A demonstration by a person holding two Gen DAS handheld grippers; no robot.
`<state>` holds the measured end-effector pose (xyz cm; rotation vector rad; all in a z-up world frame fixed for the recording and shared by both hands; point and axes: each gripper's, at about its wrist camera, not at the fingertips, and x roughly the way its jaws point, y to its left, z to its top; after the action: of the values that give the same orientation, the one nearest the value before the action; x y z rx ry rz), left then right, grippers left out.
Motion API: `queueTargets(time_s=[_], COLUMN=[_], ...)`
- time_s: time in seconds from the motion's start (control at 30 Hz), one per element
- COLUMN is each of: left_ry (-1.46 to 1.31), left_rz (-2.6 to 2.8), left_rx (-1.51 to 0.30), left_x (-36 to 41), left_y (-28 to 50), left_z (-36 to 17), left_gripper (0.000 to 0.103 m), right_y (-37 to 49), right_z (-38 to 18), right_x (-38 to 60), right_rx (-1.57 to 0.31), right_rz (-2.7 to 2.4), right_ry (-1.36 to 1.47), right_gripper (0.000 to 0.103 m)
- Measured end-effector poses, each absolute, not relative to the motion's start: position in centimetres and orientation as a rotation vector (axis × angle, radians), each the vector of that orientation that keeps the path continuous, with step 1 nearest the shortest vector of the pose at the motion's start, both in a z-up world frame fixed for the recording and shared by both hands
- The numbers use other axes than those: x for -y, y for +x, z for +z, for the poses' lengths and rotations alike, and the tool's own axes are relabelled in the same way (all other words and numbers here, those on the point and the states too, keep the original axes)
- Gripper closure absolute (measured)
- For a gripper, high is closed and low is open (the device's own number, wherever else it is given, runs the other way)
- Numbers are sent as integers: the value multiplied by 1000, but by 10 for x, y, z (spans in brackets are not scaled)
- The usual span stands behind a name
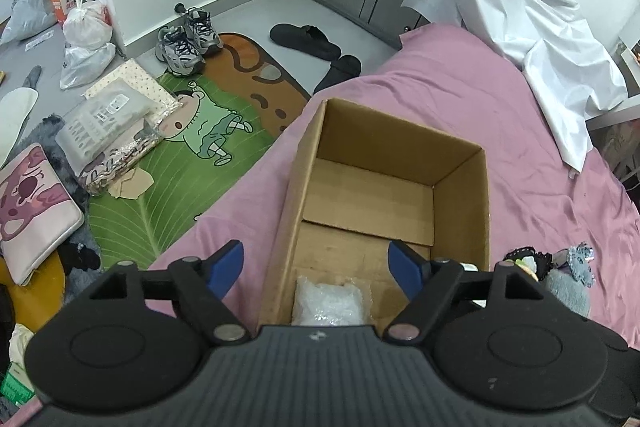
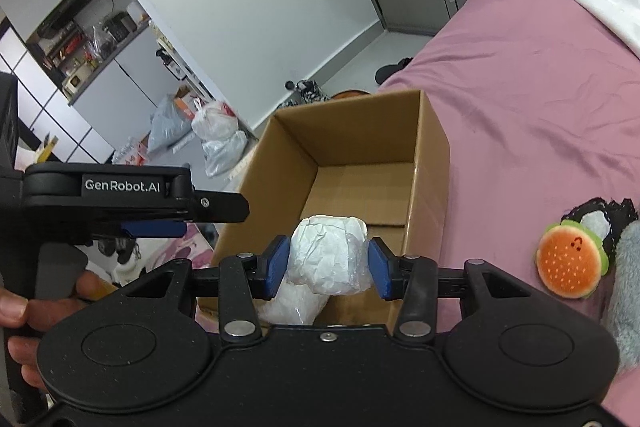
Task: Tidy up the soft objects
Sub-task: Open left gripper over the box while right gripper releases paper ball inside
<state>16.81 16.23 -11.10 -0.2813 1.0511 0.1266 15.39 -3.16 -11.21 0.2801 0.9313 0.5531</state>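
An open cardboard box [image 1: 460, 187] stands on the pink bed; it also shows in the right wrist view [image 2: 430, 163]. A white plastic-wrapped packet [image 1: 330, 303] lies in its near end. My left gripper [image 1: 316, 267] is open and empty, above the box's near end. My right gripper [image 2: 327, 263] is shut on a second white wrapped bundle [image 2: 328, 255], held over the near end of the box above the first packet [image 2: 292, 303]. A burger plush [image 2: 570, 263] and other soft toys [image 1: 568, 267] lie on the bed right of the box.
The pink bed sheet [image 1: 540, 131] surrounds the box. A white cloth [image 1: 532, 19] is draped at the bed's far right. On the floor to the left lie a cartoon mat [image 1: 192, 147], packaged items [image 1: 108, 123], a pink cushion [image 1: 32, 211], sneakers [image 1: 186, 41] and black slippers [image 1: 304, 41].
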Motion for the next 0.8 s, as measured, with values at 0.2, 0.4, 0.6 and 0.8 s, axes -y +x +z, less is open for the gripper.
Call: queueTargets(time_s=[0.2,0.4,0.6,0.8], left_ry=[-303,-279,-218,-213], left_rz=[113,86,90,50], left_rx=[-1045,-1033,-1020,-1002], left_x=[-161,-148,-134,-121], left_y=[163,157,153,150], left_z=[-110,-103,-95,-77], left_gripper=[16,10,6,0], right_y=[144,132,118,108], right_z=[-105,-89,-77,-69], right_x=[44,68,92,118], right_rx=[-928,-886,-832,-788], right_rz=[541,511,468,434], right_ry=[284,295,294,317], right_gripper=[49,40,18,7])
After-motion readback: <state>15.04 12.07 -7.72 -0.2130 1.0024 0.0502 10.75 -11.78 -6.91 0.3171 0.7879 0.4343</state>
